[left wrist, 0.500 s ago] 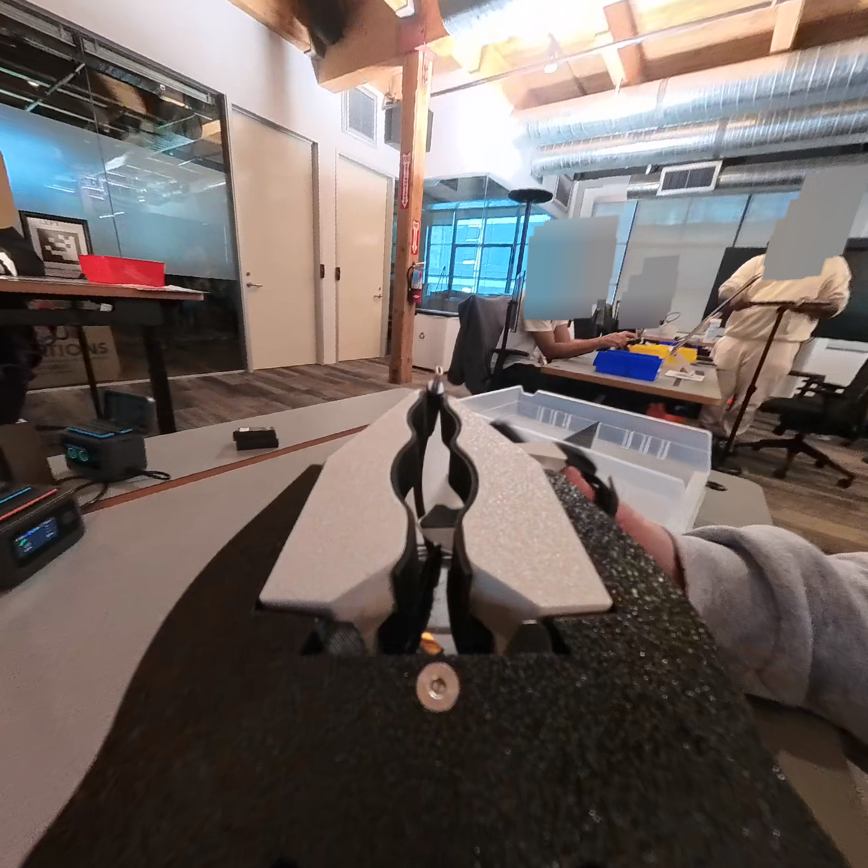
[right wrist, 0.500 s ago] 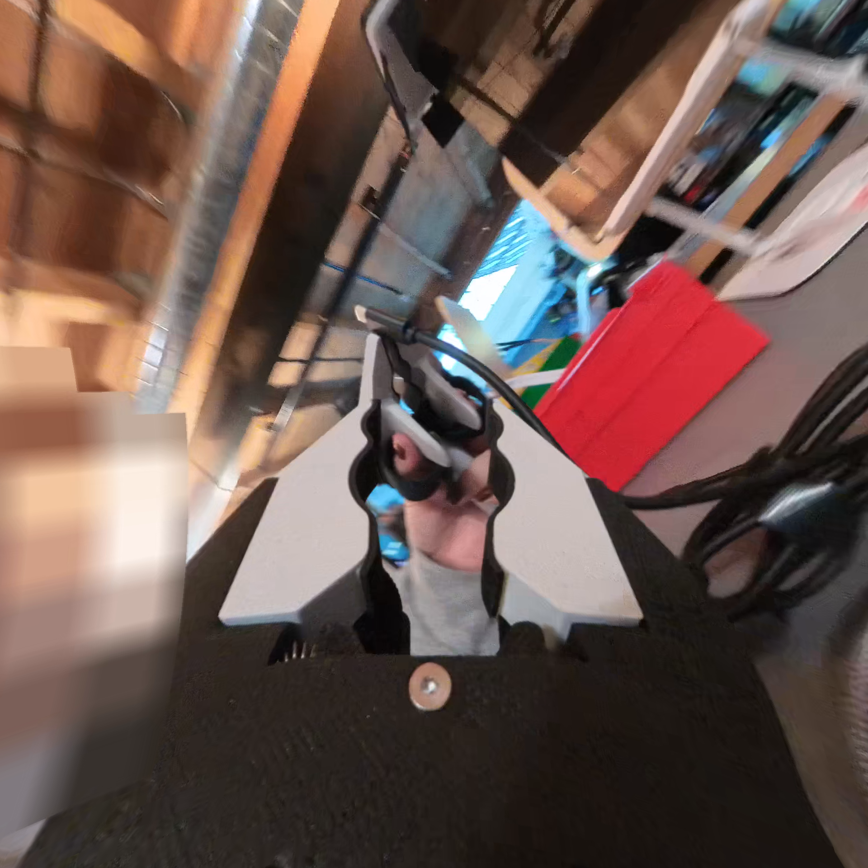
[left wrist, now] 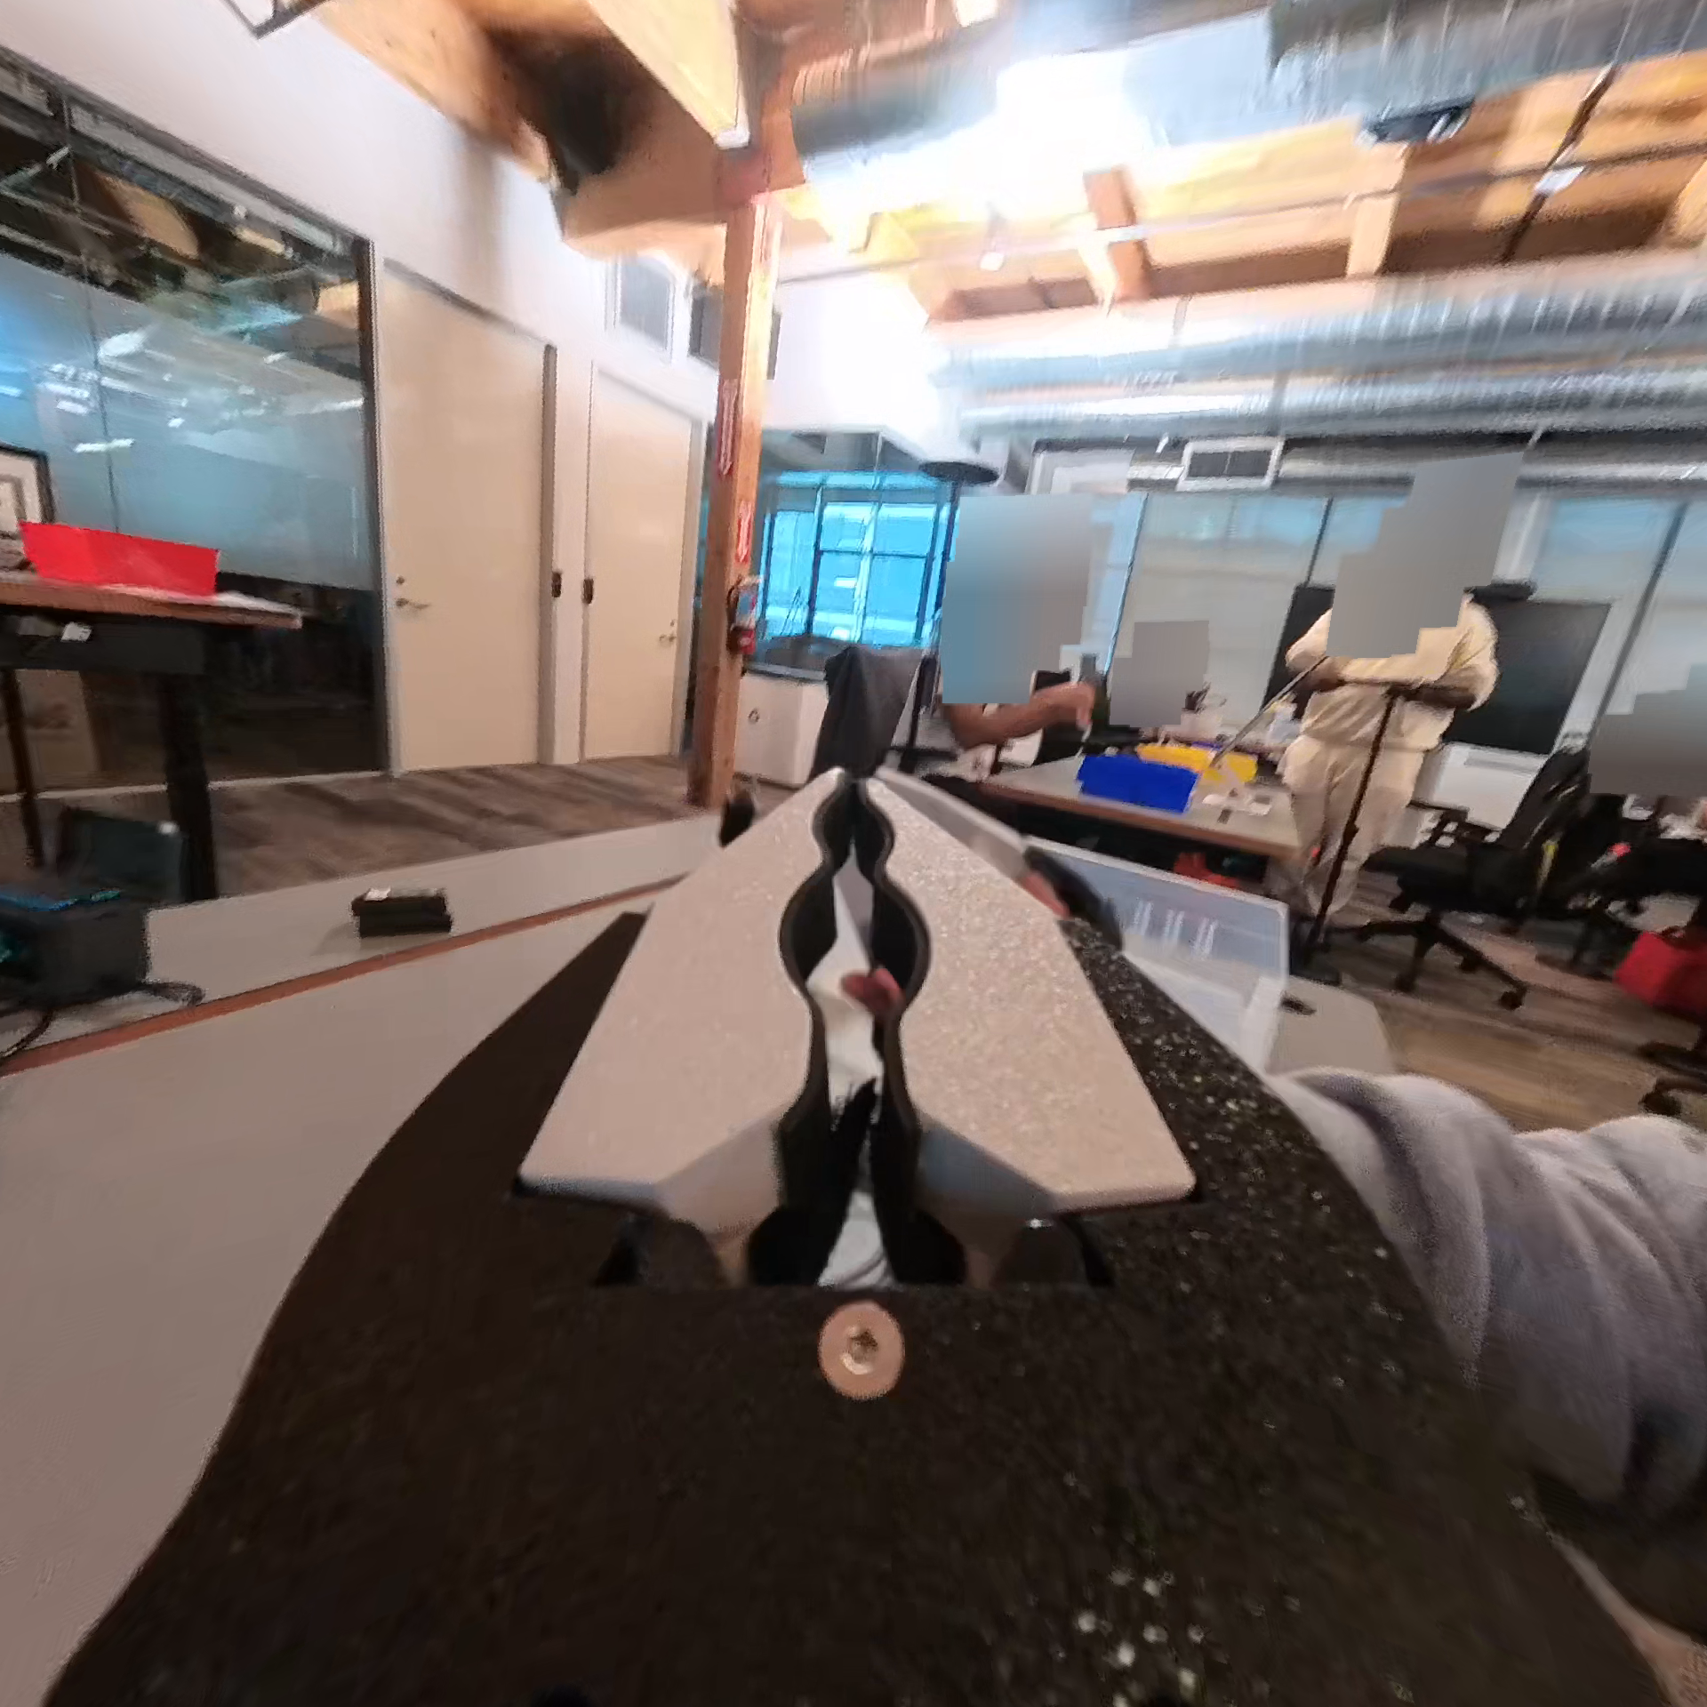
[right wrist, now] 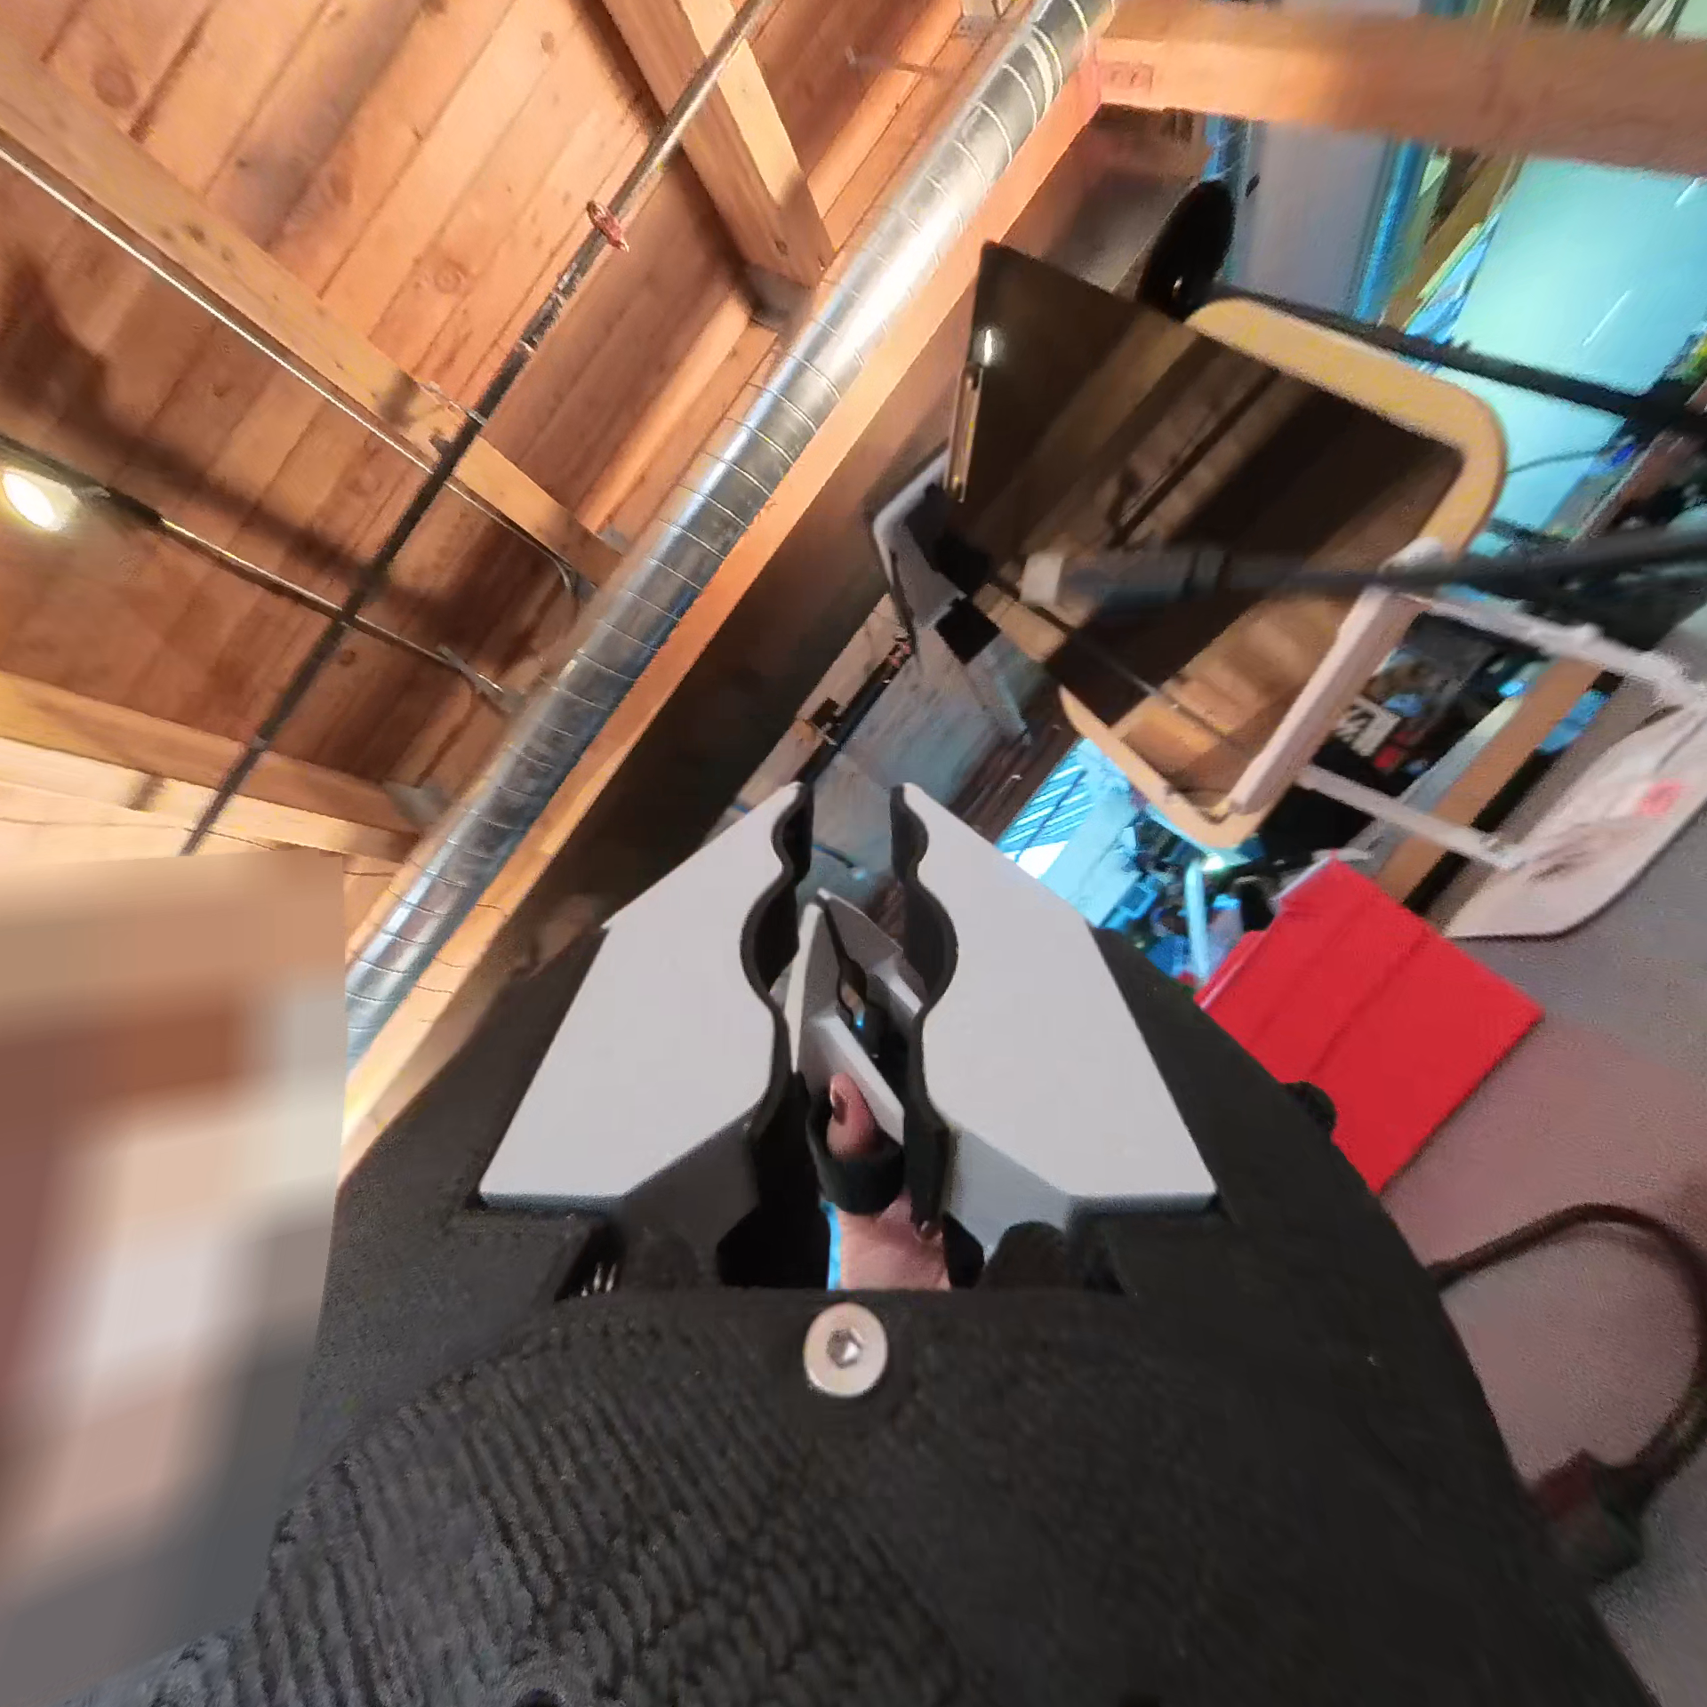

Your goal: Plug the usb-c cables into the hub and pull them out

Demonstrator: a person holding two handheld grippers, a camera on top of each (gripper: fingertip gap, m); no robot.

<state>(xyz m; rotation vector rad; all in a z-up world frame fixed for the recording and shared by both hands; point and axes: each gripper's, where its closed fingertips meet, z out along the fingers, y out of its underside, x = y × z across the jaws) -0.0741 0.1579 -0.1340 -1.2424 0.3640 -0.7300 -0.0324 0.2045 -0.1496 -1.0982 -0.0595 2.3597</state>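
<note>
Left gripper (left wrist: pixel 854 794) points level over the grey table (left wrist: pixel 139 1201), its jaws nearly pressed together with nothing seen between them; a clear plastic bin (left wrist: pixel 1201 933) sits just beyond, a small black box (left wrist: pixel 403 910) lies well apart to the left. Right gripper (right wrist: pixel 850 808) tilts toward the ceiling, jaws parted and empty; a usb-c cable (right wrist: pixel 1136 571) stretches across above it, apart from its tips; the hub is not discernible.

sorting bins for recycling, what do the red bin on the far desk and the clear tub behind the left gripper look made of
Red bin: looks like opaque moulded plastic, with uniform bright colour and thin straight walls. It is blurred, so painted metal cannot be ruled out.
Clear tub: likely translucent plastic with a frosted finish; light passes through its walls and the rim looks moulded.
</note>
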